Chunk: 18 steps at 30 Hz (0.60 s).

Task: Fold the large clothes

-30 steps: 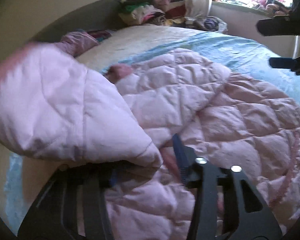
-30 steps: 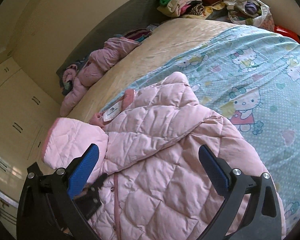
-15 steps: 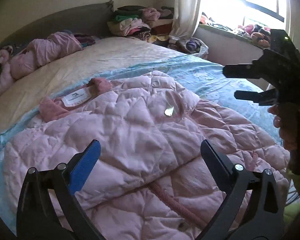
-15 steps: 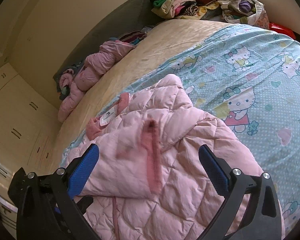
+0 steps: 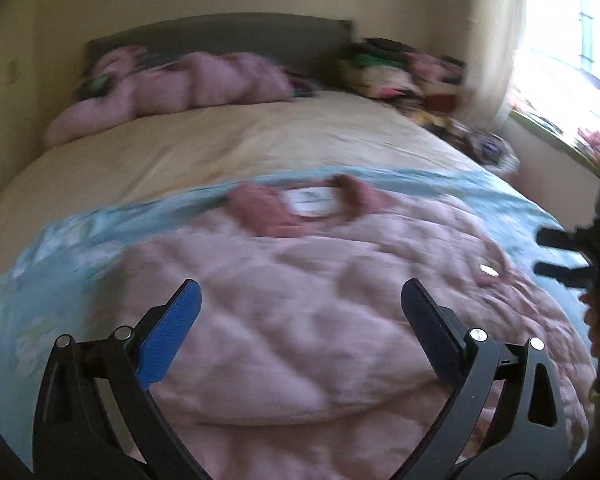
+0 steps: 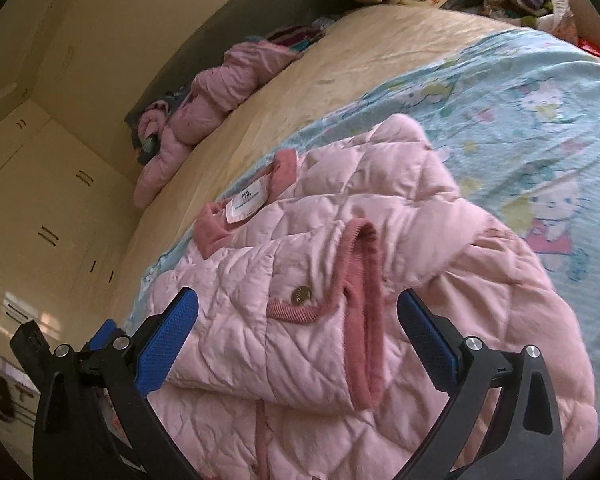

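While the pink quilted jacket (image 6: 340,280) is lying on the near part of the blue cartoon-print sheet (image 6: 540,92), both sleeves folded across its front, the left gripper (image 5: 300,320) is hanging over it with fingers spread wide, gripping nothing. The right gripper (image 6: 298,328) is hovering just as wide above the cuffed sleeve (image 6: 360,300). Another pink garment (image 6: 204,120) is resting far off by the headboard (image 5: 220,36).
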Tool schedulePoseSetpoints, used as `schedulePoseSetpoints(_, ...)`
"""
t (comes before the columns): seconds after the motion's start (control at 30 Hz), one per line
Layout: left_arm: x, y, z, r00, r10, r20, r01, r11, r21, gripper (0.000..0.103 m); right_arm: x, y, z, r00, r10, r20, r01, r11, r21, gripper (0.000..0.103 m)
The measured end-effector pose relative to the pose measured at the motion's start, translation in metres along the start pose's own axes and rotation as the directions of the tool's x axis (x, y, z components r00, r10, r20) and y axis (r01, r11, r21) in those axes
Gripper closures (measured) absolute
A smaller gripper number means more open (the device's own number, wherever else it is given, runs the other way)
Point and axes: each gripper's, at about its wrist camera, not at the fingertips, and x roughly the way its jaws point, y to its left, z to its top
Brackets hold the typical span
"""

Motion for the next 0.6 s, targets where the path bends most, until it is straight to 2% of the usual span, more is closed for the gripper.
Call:
schedulePoseSetpoints(0.1, -0.005, 0.035, 0.0, 0.998, 0.065, -0.009, -0.065, 0.994, -0.093, 0.009, 0.018, 0.001, 0.009, 1.0, -0.014, -0.024, 0.014, 1.0, 0.0, 0.006)
schedulePoseSetpoints(0.3, -0.021, 0.093, -0.003, 0.995, 0.096, -0.004, -0.093, 0.951, -0.295, 0.009, 0.051, -0.008, 0.021, 0.998, -0.044, -0.04, 0.046, 0.998, 0.042, 0.013)
schedulePoseSetpoints(0.37, -0.025, 0.106, -0.006, 0.996, 0.092, 0.001, -0.086, 0.936, -0.343, 0.009, 0.061, -0.013, 0.022, 0.997, -0.051, -0.053, 0.054, 0.996, 0.066, 0.023)
schedulePoseSetpoints(0.43, -0.028, 0.113, -0.007, 0.995, 0.099, 0.005, -0.09, 0.928, -0.362, 0.009, 0.067, -0.015, 0.022, 0.997, -0.058, -0.05, 0.061, 0.996, 0.059, 0.045)
schedulePoseSetpoints(0.47, -0.029, 0.114, -0.007, 0.995, 0.102, 0.007, -0.093, 0.926, -0.366, 0.009, 0.069, -0.016, 0.021, 0.997, -0.052, -0.05, 0.055, 0.997, 0.051, 0.051)
schedulePoseSetpoints(0.53, -0.031, 0.119, -0.007, 0.994, 0.108, 0.011, -0.095, 0.918, -0.384, 0.009, 0.072, -0.017, 0.02, 0.997, -0.06, -0.045, 0.062, 0.997, 0.039, 0.073)
schedulePoseSetpoints(0.6, -0.031, 0.122, -0.007, 0.994, 0.108, 0.015, -0.093, 0.91, -0.403, 0.009, 0.069, -0.009, 0.019, 0.998, -0.052, -0.028, 0.051, 0.999, -0.015, 0.086)
